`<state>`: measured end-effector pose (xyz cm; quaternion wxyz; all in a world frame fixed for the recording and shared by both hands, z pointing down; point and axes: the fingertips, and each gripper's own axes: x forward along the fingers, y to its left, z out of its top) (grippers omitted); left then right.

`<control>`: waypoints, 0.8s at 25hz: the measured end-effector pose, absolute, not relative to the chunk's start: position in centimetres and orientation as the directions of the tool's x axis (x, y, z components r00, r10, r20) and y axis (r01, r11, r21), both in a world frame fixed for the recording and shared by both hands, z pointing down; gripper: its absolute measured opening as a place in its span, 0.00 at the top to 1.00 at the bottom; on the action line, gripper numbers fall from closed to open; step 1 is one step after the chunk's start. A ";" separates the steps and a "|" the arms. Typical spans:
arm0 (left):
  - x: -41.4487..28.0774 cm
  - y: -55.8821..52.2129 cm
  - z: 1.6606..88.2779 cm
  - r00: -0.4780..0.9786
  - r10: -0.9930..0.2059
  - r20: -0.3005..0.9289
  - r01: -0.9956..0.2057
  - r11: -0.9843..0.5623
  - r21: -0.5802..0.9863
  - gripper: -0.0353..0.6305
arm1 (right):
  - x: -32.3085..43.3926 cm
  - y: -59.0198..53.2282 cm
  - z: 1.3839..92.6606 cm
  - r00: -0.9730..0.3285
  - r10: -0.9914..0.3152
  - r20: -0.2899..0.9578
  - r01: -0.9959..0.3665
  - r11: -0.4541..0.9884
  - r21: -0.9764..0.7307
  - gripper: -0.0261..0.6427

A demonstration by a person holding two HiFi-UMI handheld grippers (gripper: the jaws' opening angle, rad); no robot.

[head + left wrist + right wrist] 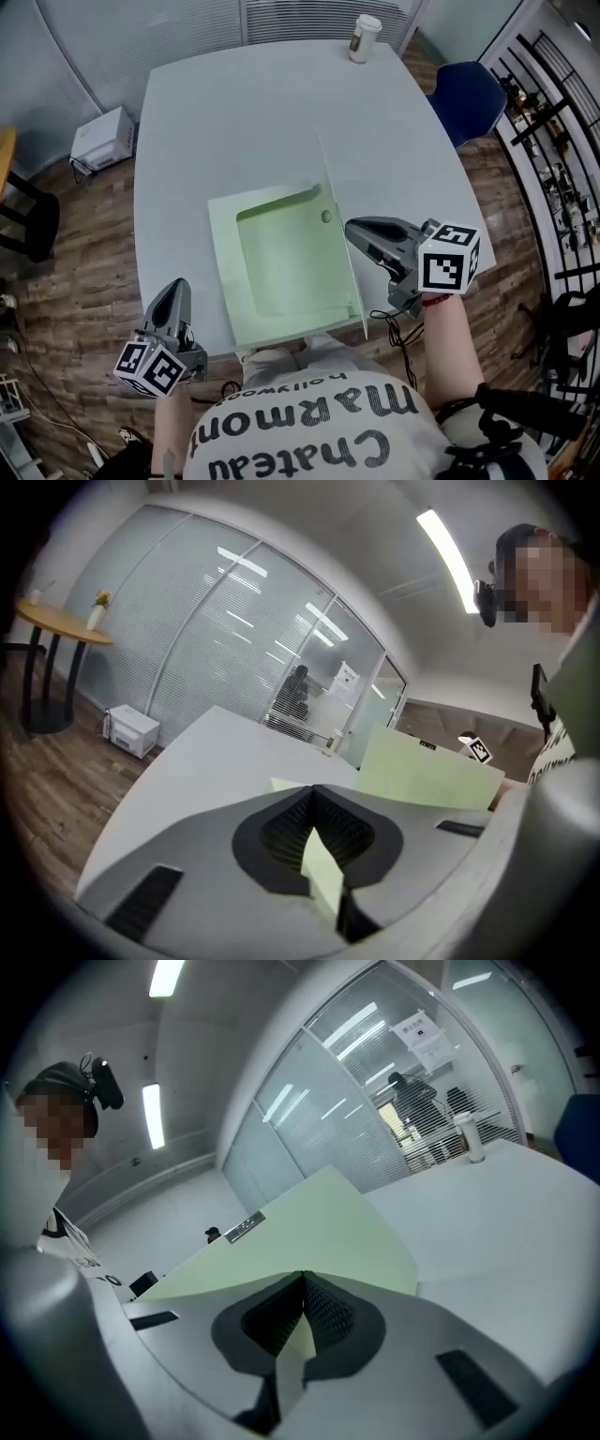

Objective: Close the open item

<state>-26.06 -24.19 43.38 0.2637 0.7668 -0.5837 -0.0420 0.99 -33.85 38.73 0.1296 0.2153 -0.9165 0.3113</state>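
A pale grey table (187,112) fills most of the head view. On its near half lies the file case (281,272), pale green, its tray flat and open to the camera. The lid (330,178) stands nearly upright along the tray's right side and shows from above as a thin edge.

The right gripper (352,227) meets that edge about halfway along. In the right gripper view its jaws are clenched on the green sheet, which rises just behind them.

The left gripper (174,286) is at the table's near left edge, beside the case and apart from it. Its jaws are pressed together. A pale green sliver (322,874) shows between them; I cannot tell what it is.

A paper cup (364,37) stands at the far edge.
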 end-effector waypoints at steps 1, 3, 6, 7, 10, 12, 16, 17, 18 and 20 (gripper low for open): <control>-26.8 -24.6 43.7 0.341 -0.906 0.252 -0.868 -0.200 0.455 0.96 | 0.2 -33.6 38.9 -0.866 -0.326 0.378 -0.490 0.703 -0.516 0.96; -28.5 -25.8 43.9 0.393 -0.881 0.263 -0.859 -0.250 0.448 0.96 | -1.2 -33.2 39.3 -0.852 -0.352 0.388 -0.518 0.675 -0.525 0.96; -30.8 -28.0 43.9 0.473 -0.842 0.261 -0.833 -0.330 0.445 0.96 | -3.9 -32.7 39.9 -0.827 -0.386 0.410 -0.560 0.636 -0.531 0.96; -31.3 -28.7 44.1 0.505 -0.823 0.260 -0.818 -0.360 0.448 0.96 | -4.9 -32.5 40.1 -0.819 -0.392 0.419 -0.571 0.625 -0.532 0.96; -30.7 -29.5 44.2 0.605 -0.750 0.268 -0.770 -0.464 0.439 0.96 | -7.2 -31.2 40.8 -0.792 -0.407 0.456 -0.608 0.598 -0.522 0.96; -29.5 -29.8 44.2 0.652 -0.708 0.272 -0.745 -0.530 0.406 0.96 | -8.2 -30.7 41.3 -0.776 -0.414 0.476 -0.627 0.593 -0.505 0.96; -28.2 -30.4 45.0 0.701 -0.647 0.299 -0.713 -0.626 0.317 0.96 | -9.9 -30.5 42.9 -0.752 -0.414 0.512 -0.653 0.576 -0.493 0.96; -28.1 -30.4 45.3 0.712 -0.633 0.304 -0.702 -0.641 0.309 0.96 | -10.2 -30.3 43.4 -0.746 -0.415 0.521 -0.660 0.566 -0.494 0.96; -28.0 -30.3 45.6 0.722 -0.621 0.305 -0.692 -0.652 0.310 0.96 | -10.6 -30.2 43.8 -0.740 -0.415 0.529 -0.666 0.557 -0.495 0.96; -28.0 -30.3 46.0 0.739 -0.606 0.296 -0.674 -0.661 0.330 0.96 | -11.5 -30.0 44.6 -0.728 -0.411 0.548 -0.678 0.547 -0.491 0.96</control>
